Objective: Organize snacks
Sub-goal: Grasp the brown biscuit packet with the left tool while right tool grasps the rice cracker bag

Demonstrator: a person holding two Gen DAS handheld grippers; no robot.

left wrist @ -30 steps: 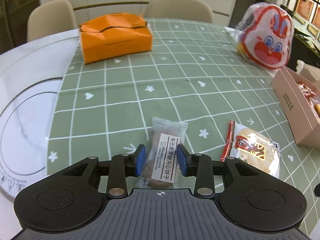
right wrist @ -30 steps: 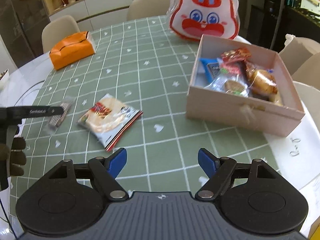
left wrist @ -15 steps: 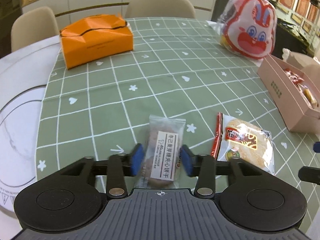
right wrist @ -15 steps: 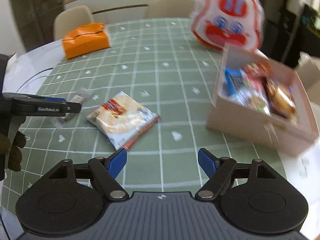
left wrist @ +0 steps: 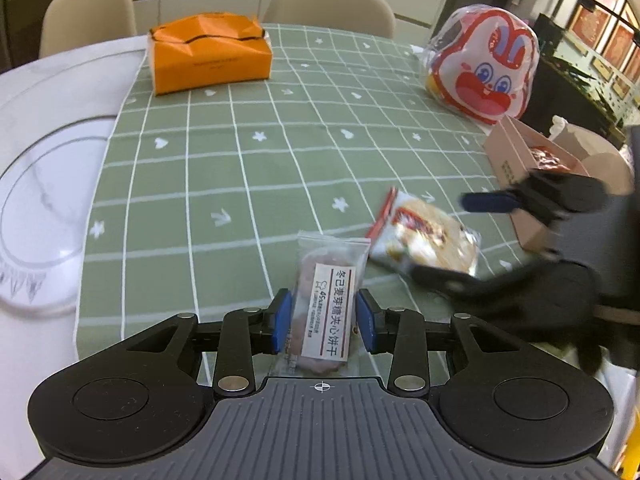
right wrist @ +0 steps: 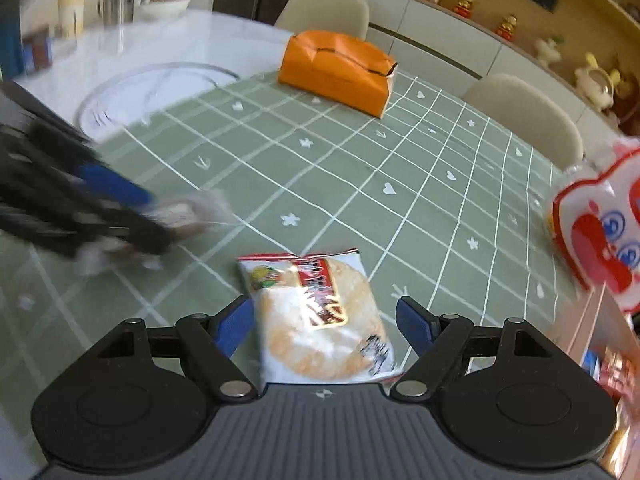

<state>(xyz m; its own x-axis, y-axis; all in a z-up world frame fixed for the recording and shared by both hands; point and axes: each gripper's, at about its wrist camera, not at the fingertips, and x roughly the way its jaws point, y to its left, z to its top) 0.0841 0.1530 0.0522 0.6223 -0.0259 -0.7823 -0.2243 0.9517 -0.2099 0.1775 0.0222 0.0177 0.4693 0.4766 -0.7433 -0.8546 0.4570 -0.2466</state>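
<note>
My left gripper [left wrist: 323, 322] is shut on a clear-wrapped biscuit packet [left wrist: 326, 308] with a white label, holding it just above the green checked tablecloth [left wrist: 280, 140]. My right gripper [right wrist: 325, 322] is open, its blue pads on either side of a rice cracker packet [right wrist: 320, 320] that lies flat on the cloth. The cracker packet [left wrist: 424, 240] also shows in the left wrist view, with the blurred right gripper [left wrist: 460, 240] over it. The pink cardboard snack box [left wrist: 520, 168] stands at the right with snacks inside.
An orange tissue box [left wrist: 208, 56] sits at the far side of the cloth. A bunny-face bag [left wrist: 484, 68] stands at the back right beside the box. White marble tabletop with a turntable ring [left wrist: 40, 200] lies to the left. Beige chairs [left wrist: 328, 4] stand behind the table.
My right gripper has swung left and down from near the box to straddle the rice cracker packet. My left gripper has kept hold of the biscuit packet and shifted slightly.
</note>
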